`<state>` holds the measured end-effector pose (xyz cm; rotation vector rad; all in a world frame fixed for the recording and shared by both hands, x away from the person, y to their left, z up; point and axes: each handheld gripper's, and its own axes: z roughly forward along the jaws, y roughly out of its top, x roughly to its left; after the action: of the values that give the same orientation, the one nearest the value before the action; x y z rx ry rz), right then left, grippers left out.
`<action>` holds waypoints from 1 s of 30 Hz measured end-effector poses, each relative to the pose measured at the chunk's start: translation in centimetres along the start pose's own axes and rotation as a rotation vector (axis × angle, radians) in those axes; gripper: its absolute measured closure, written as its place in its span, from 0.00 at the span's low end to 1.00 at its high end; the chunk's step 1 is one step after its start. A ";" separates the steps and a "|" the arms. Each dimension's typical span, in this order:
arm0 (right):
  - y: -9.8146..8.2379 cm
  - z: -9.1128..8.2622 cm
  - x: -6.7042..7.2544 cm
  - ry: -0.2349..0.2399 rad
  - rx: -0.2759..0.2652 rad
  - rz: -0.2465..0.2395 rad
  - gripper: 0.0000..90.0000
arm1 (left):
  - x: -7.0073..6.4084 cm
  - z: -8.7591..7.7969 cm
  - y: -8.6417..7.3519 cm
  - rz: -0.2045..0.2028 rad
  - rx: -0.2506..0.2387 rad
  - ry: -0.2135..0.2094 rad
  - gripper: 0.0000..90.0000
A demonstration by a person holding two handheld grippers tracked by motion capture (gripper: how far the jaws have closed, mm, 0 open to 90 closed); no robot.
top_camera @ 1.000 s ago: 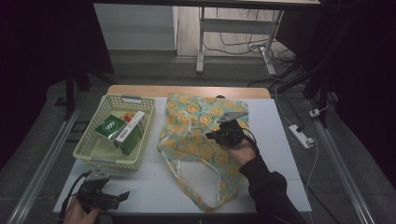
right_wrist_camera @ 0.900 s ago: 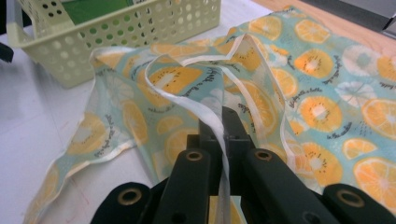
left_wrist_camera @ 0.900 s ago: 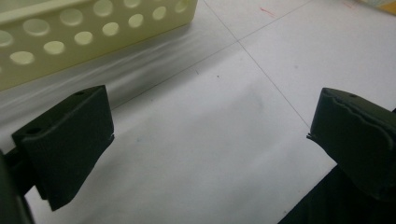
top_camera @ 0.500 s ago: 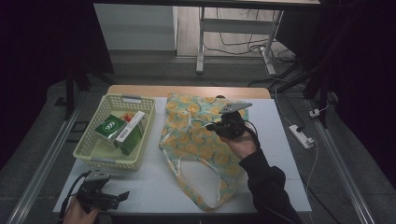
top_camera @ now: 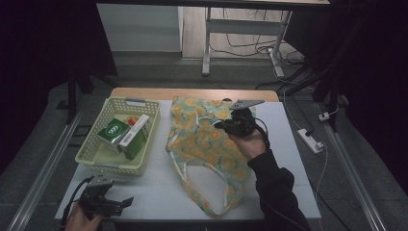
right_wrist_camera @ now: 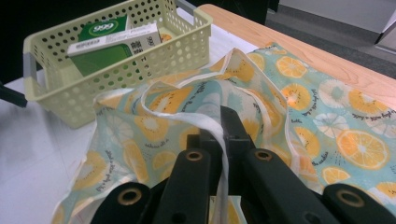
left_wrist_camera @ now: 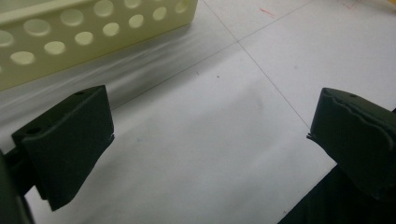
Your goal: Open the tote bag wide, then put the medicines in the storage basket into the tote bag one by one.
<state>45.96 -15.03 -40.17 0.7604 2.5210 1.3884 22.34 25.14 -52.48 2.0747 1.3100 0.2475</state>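
A cloth bag printed with orange and lemon slices lies on the white table, its long handles trailing toward the near edge. My right gripper hovers over the bag's far half, shut on a white strap at the bag's mouth, and holds that edge lifted off the rest of the cloth. The pinched strap runs down between the two black jaws of the right gripper. My left gripper rests at the table's near left corner. Its jaws stand wide apart over bare table in the left gripper view, nothing between them.
A pale yellow perforated basket stands left of the bag, holding a green box and a white-and-green box; its wall is just beyond my left gripper. A power strip lies on the floor at the right.
My right gripper has risen and drifted toward the far side, pulling the bag's strap and upper edge up with it. The left gripper has stayed where it was.
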 end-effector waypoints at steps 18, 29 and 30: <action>0.2 0.1 -0.2 0.005 0.003 0.004 0.99 | 0.1 -0.2 -0.1 -0.011 -0.021 0.004 0.00; 0.0 -0.1 -0.1 0.002 -0.008 0.001 0.99 | 0.3 -0.4 -0.2 -0.035 -0.022 -0.019 0.00; 0.0 -0.1 -0.1 0.003 -0.009 0.000 0.99 | 0.3 -0.4 -0.2 -0.039 -0.022 -0.022 0.00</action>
<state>46.01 -15.16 -40.15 0.7574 2.5155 1.4007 22.15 25.65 -52.37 2.0260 1.3279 0.2206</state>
